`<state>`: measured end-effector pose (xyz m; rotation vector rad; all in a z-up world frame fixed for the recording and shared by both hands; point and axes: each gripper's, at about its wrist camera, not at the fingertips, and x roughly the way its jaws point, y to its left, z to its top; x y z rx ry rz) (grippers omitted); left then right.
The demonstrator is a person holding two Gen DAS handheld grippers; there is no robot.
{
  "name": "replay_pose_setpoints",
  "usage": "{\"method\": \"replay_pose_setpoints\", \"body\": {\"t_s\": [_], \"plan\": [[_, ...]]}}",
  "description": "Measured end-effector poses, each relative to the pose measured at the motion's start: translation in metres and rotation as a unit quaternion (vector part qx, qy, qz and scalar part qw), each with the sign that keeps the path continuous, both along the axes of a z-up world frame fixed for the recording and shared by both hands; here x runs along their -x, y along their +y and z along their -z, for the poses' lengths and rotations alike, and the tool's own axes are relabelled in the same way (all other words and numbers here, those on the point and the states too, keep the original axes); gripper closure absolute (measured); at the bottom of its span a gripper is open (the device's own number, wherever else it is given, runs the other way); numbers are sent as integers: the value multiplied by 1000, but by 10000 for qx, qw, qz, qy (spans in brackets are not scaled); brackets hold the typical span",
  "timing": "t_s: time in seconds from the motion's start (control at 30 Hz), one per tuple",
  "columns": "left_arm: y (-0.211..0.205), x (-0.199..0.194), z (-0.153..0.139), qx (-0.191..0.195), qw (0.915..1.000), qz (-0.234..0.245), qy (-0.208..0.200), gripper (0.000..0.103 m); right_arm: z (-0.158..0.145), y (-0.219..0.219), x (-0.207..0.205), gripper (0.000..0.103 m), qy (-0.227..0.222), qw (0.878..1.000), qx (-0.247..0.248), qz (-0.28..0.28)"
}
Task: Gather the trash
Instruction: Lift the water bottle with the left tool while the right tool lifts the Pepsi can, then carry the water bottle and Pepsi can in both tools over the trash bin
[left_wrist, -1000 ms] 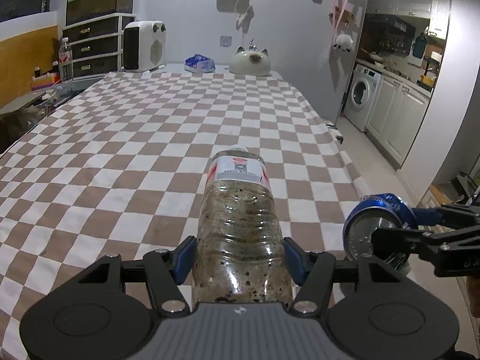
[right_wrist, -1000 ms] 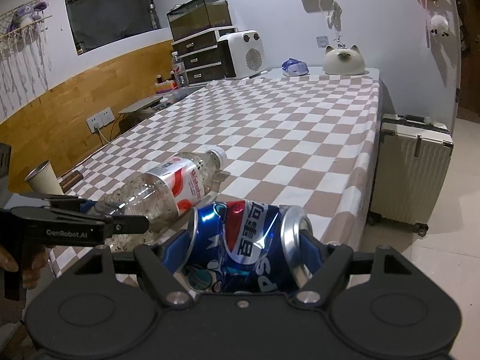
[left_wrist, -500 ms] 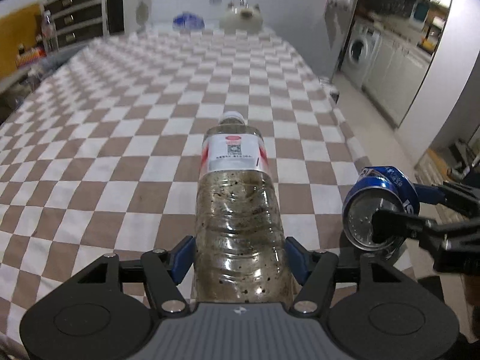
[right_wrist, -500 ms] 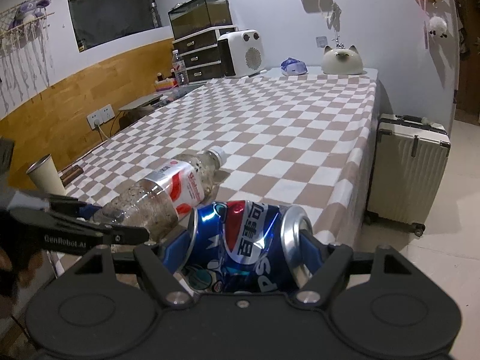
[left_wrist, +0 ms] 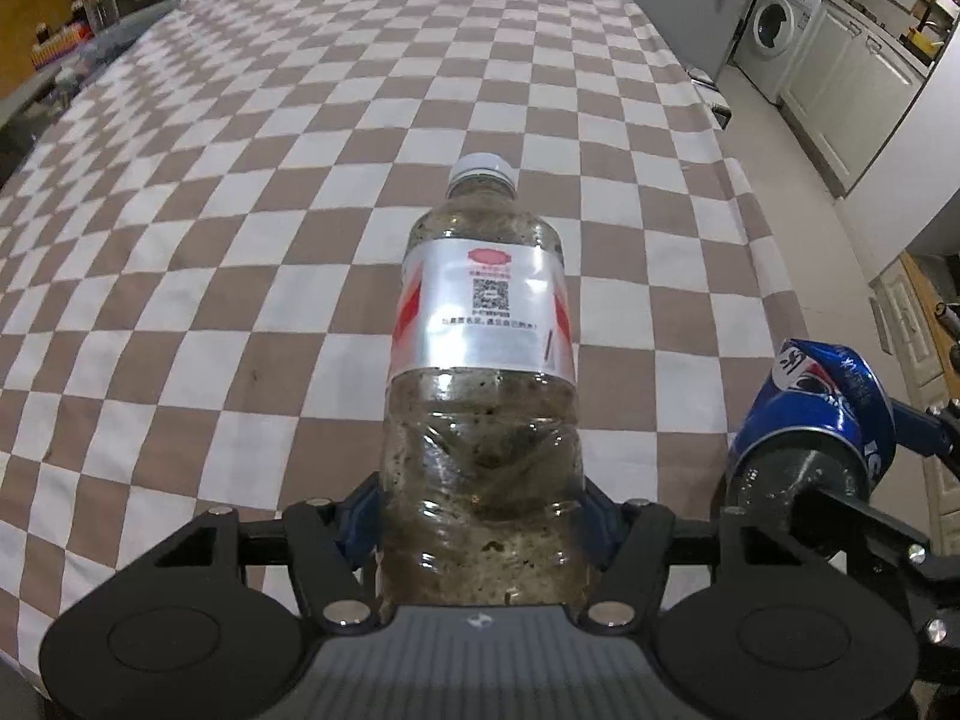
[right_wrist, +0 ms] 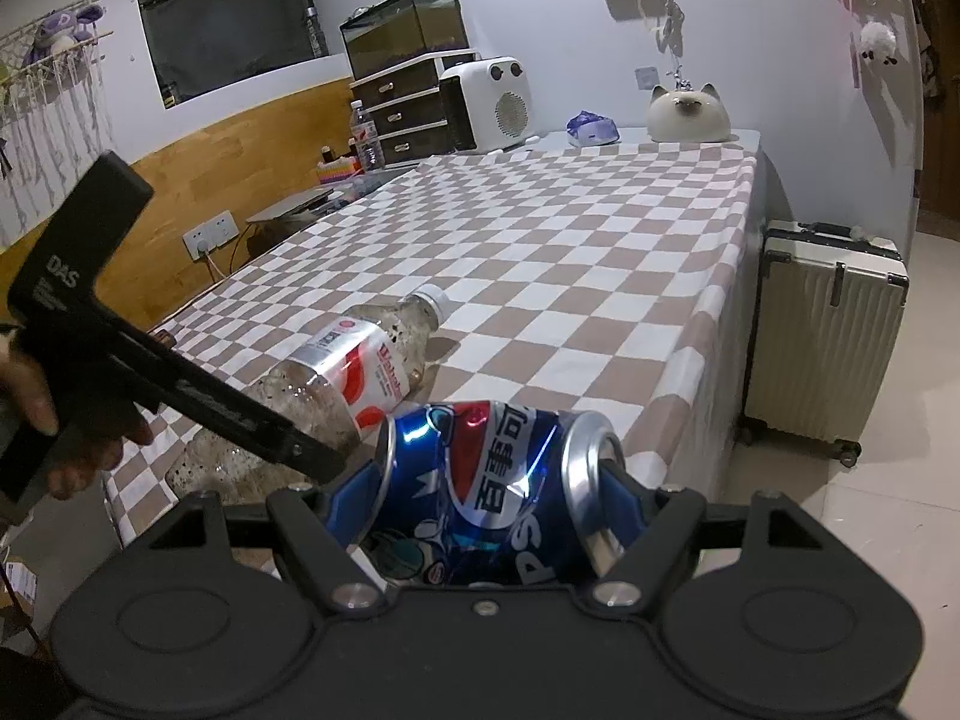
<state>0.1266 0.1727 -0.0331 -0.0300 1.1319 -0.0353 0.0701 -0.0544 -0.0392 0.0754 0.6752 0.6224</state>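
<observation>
Since the earlier frame the left gripper has been tipped downward; one light, slippery bottle, lying on the table, is pinched low on its crushable body. In the right view, one dented can is clamped endwise by the right gripper.

both grippers are matte black with silver screws and blue finger pads. the left gripper bears white lettering.

Your left wrist view looks steeply down, close over the checkered table. Your right view looks along it, lower. Both share the bottle at centre.
</observation>
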Motion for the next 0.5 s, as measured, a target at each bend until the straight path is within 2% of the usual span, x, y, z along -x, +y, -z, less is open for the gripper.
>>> {"method": "replay_pose_setpoints", "body": {"t_s": [0.27,0.5], "plan": [[-4,21,-6,189,9982,97,-565,41,-1,-4,-6,25,-35,10000,0,-21],[-25,27,-32,355,9915,120,-1247,41,-9,-17,-6,25,-201,9997,-19,141]]}}
